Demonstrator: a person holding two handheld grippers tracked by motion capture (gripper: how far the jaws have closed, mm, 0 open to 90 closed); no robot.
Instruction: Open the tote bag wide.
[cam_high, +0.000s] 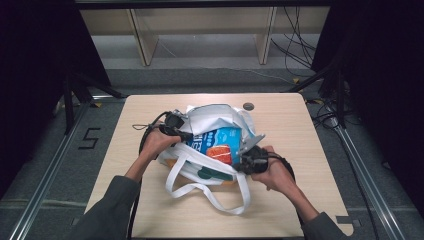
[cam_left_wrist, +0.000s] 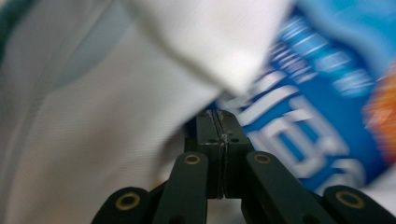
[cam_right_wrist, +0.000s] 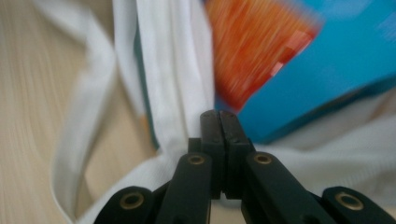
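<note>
A person sits at a light wooden table with a two-jaw gripper in each hand, working on a white cloth tote bag that lies near the table's middle, mouth gaping toward the person. A blue carton with an orange picture sits in that mouth, partly out, its long axis running from the far left toward the near right edge of the table. The left gripper is at the bag's left side, just beside the carton's far end; in the left gripper view its jaws stand pressed together with no gap, and white cloth drapes right at their tips, though whether any fabric is pinched cannot be told. The right gripper is at the bag's right rim, against the carton's near end; its jaws are also closed flush, their tips at the white rim and just under the carton's corner. So the carton lies between the two grippers, nearer the right one. The bag's long white straps loop loosely toward the near edge and, by my judgement, could snag a move. A small dark round fitting sits near the far edge, well apart.
</note>
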